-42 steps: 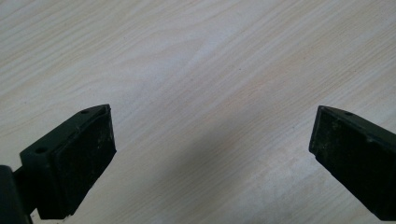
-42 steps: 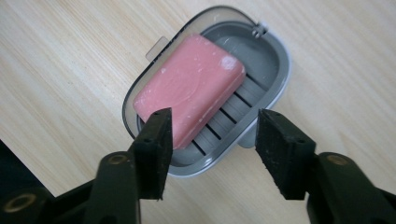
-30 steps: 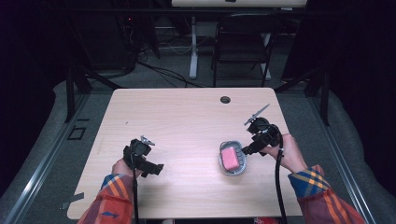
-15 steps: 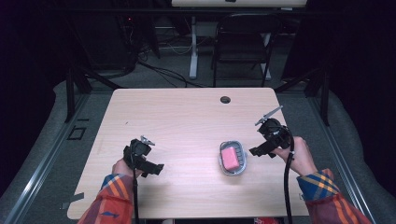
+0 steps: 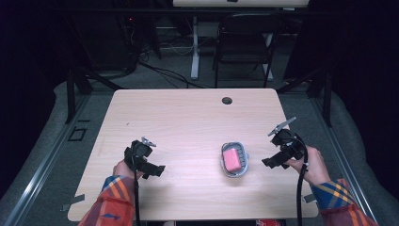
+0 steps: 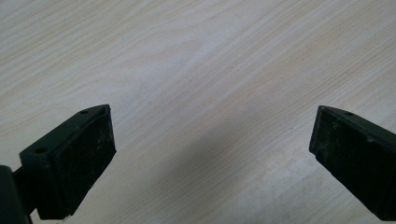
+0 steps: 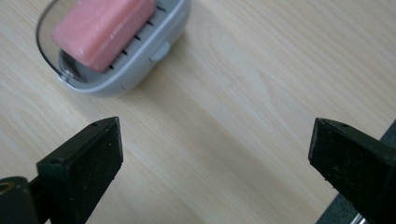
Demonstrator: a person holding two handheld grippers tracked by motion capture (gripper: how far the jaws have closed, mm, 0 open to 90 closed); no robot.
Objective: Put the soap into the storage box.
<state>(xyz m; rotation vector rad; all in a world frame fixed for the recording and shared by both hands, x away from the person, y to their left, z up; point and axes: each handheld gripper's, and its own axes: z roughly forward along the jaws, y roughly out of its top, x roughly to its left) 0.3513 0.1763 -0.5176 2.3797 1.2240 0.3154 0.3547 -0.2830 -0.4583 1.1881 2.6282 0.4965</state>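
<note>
Pale wood-grain desk (image 5: 188,122), rectangular, rounded corners, a round cable hole (image 5: 227,100) near the far edge. Dark room around it: grey floor, a black folding chair (image 5: 244,42) and a white desk leg (image 5: 195,52) beyond the far edge, loose cables (image 5: 160,70) on the floor, black frame bars (image 5: 75,84) at both sides.

Soap dish (image 5: 234,159), grey plastic with a slotted tray, sits right of centre toward the near edge. A pink soap bar (image 5: 231,160) lies in it. In the right gripper view the dish (image 7: 135,60) is at upper left, cut off by the top of the frame, the bar (image 7: 102,28) lying aslant in it.

Left hand-held gripper (image 5: 157,170) rests low over the near-left part of the desk, jaws spread wide over bare wood; in its own view (image 6: 212,154) nothing lies between them. Right hand-held gripper (image 5: 269,162) is just right of the dish, apart from it, jaws wide and holding nothing; in its own view (image 7: 215,158) the desk's right edge cuts across the lower right corner.

Much open surface: the whole far half and the middle are bare. Little margin between the right hand (image 5: 314,165) and the desk's right edge.

Plaid sleeves (image 5: 113,207) are cut off at the bottom. Room beyond the chair is too dark to read.
</note>
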